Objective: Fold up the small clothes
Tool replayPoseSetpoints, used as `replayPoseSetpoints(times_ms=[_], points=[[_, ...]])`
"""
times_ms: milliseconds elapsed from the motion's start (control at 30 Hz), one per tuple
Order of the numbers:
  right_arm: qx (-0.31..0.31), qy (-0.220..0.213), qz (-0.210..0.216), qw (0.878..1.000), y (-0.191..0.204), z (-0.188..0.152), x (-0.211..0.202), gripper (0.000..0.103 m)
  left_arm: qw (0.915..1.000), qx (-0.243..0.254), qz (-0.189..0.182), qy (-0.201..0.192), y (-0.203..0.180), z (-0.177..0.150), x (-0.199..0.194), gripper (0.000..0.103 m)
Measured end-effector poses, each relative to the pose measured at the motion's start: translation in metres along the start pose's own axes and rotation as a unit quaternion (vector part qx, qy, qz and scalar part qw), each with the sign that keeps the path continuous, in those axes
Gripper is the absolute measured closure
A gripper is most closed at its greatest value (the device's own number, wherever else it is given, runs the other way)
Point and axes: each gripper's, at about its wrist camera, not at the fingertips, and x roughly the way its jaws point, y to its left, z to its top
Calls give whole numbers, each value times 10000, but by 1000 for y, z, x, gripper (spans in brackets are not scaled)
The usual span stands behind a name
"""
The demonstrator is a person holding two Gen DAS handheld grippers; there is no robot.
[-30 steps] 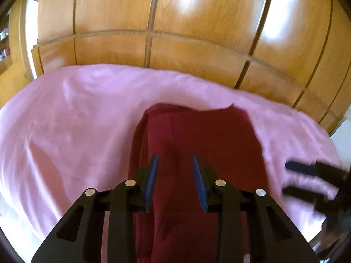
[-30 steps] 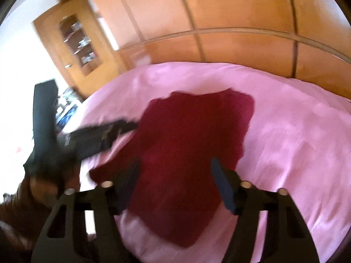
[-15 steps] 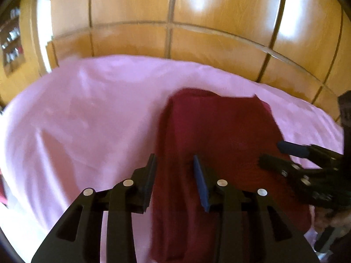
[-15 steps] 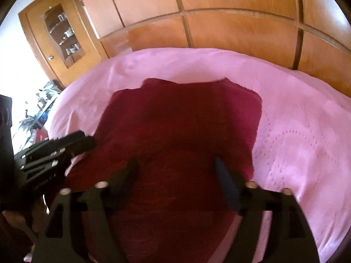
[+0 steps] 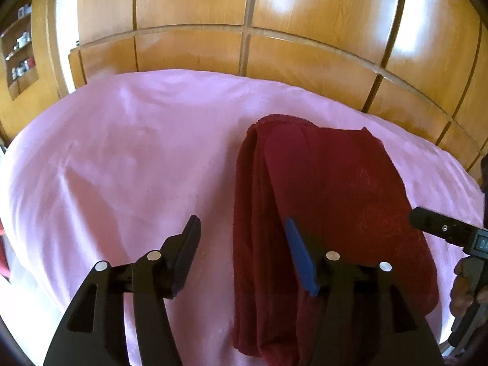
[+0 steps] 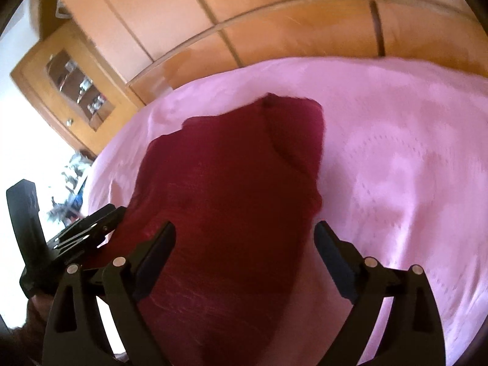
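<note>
I have the left gripper (image 5: 241, 253) and right gripper (image 6: 244, 253) both opening, pinching nothing, astride the folded red garment (image 5: 329, 207) lying on the pink bed (image 5: 128, 158), ready for another fold.

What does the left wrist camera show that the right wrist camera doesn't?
Only the left wrist view shows the stacked fold layers along the garment's side, and an open wall shelf.
Only the right wrist view shows a glass-door cabinet and the stitched pattern on the bedspread.
Both show the red garment lying on the pink bedspread, wooden panels behind, and the other hand's tongs.
</note>
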Motion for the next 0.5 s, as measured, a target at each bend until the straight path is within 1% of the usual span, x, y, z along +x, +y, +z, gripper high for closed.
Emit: replayPoseSetpoints(times_ms=[67, 200, 267, 300, 333, 367, 433, 467, 500], points=[[211, 70, 179, 9996, -8, -1, 2, 11, 10000, -32, -55, 47, 3, 0, 2, 46], [455, 136, 405, 9981, -16, -2, 2, 11, 9998, -70, -149, 99, 6, 0, 5, 46], [579, 164, 584, 9965, -19, -3, 2, 11, 9995, -115, -256, 140, 7, 0, 5, 46], [684, 193, 717, 9949, -22, -4, 2, 11, 9992, -140, -329, 173, 8, 0, 6, 43], [764, 213, 790, 9937, -25, -4, 2, 11, 9987, -174, -423, 238, 9, 1, 8, 32], [809, 219, 815, 9931, -26, -5, 3, 11, 9979, -216, -549, 285, 12, 1, 11, 30], [920, 235, 884, 9915, -30, -6, 3, 11, 9954, -357, -812, 368, 19, 2, 16, 30], [975, 243, 934, 9906, -31, -7, 3, 11, 9935, -465, -950, 428, 22, 3, 18, 30], [1030, 252, 1011, 9892, -33, -7, 3, 11, 9899, -607, -1168, 524, 27, 4, 23, 30]])
